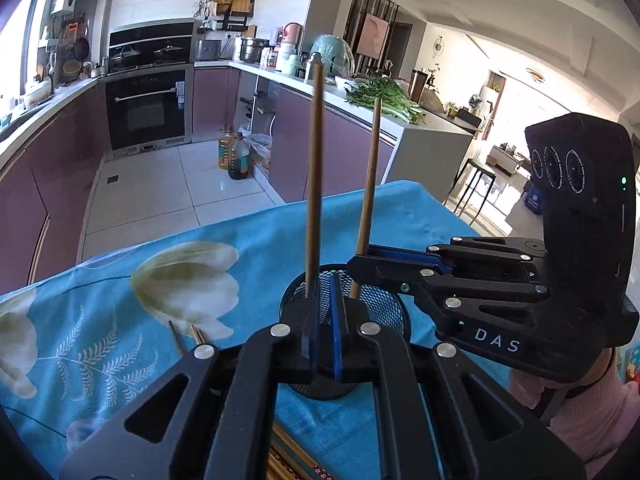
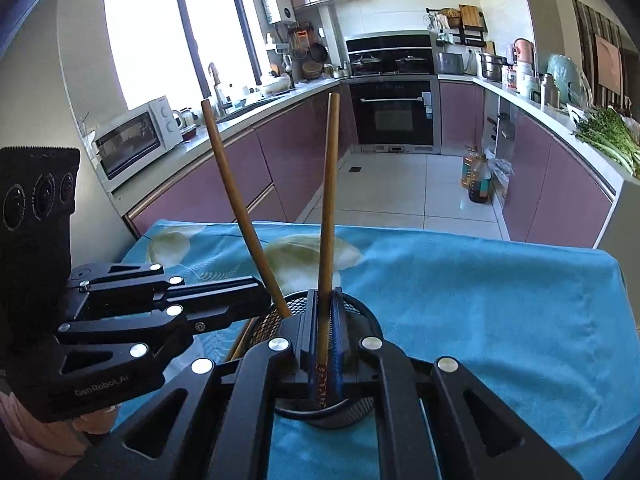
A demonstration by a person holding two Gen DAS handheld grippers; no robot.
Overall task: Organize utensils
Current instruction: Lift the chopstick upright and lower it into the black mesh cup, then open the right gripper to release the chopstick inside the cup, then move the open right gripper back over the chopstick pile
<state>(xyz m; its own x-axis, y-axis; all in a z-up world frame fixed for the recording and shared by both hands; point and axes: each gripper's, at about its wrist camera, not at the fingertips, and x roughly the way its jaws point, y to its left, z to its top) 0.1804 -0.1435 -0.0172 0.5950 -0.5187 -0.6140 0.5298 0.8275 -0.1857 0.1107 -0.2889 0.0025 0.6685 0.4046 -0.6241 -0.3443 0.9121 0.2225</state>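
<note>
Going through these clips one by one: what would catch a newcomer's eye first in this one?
Two chopsticks standing up over a black mesh cup at the near edge of the blue flowered tablecloth. The left gripper is shut on one chopstick, the right gripper on the other chopstick. Behind lies a purple kitchen.

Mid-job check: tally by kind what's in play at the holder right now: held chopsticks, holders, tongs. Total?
Held chopsticks: 2 (left chopstick in left tongs; right chopstick in right tongs)
Black mesh holder: 1
Tongs: 2
Total: 5
Loose chopsticks on the blue cloth are partly hidden, so not counted.
</note>
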